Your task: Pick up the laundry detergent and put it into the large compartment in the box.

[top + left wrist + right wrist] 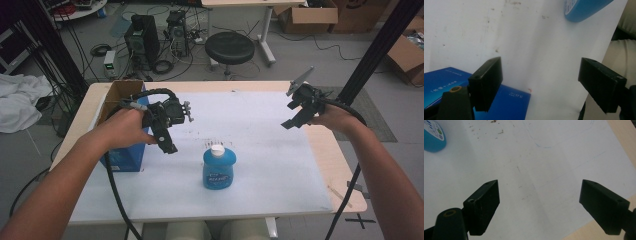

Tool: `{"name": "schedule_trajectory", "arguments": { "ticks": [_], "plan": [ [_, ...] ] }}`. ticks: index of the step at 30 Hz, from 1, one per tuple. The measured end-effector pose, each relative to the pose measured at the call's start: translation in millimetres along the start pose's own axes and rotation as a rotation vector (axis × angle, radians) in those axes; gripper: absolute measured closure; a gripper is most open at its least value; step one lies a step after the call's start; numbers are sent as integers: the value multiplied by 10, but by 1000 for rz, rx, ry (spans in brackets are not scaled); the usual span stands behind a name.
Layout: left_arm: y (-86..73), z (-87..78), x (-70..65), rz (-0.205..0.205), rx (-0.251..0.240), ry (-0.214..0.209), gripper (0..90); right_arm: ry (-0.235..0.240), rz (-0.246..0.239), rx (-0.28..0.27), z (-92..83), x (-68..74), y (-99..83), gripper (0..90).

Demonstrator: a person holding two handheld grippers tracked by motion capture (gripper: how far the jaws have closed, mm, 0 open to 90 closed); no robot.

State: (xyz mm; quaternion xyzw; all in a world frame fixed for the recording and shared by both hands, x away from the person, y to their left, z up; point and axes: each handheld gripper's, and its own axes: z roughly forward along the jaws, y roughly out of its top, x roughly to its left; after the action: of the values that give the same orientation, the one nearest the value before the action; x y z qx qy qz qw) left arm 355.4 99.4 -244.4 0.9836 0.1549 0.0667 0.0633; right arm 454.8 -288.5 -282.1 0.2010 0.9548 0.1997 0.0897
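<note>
A cluttered workroom floor with a black round stool point(229, 47), computer towers point(142, 37) and cardboard boxes point(307, 17) lies beyond a pale wooden table point(345, 167), most of whose top is covered by a white sheet point(260, 125) marked with faint specks and scuffs. The landmark here is a blue bottle point(219, 167) with a white cap, standing upright on the sheet toward the person's edge of the table, roughly midway across it. To the left of the bottle and near it, the left gripper point(167, 137) is held above the sheet in the person's left hand point(125, 127); its jaws stand wide apart with nothing between them, and the left gripper view looks down past them onto bare sheet, with the bottle's base at the top edge of that view. Just behind and to the left of that gripper, farther from the bottle, a blue box point(127, 152) sits on the table with an open brown cardboard box point(120, 95) beyond it. Well to the right of the bottle and farther back, the right gripper point(295, 115) hangs above the sheet in the right hand point(335, 120), its jaws likewise spread wide and empty.
</note>
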Motion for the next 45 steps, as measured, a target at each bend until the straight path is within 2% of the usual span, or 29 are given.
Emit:
{"name": "schedule_trajectory", "arguments": {
  "ticks": [13, 19, 23, 30, 45],
  "plan": [
    [81, -72, -99, 16, -24, -10, 204, 3, -13, -7, -1, 35, 15, 163],
    [192, -181, -201, 52, -70, -22, 202, 7, -13, -7, -2, 37, 9, 162],
    [271, -216, -259, 81, -78, -30, 199, 10, -13, -11, 5, 45, 20, 161],
    [385, -177, -351, 118, -70, -34, 196, 14, -18, -14, 11, 59, 29, 161],
    [652, -75, -477, 170, -63, -63, 194, 29, -37, -14, 37, 97, 70, 162]
  ]
}}
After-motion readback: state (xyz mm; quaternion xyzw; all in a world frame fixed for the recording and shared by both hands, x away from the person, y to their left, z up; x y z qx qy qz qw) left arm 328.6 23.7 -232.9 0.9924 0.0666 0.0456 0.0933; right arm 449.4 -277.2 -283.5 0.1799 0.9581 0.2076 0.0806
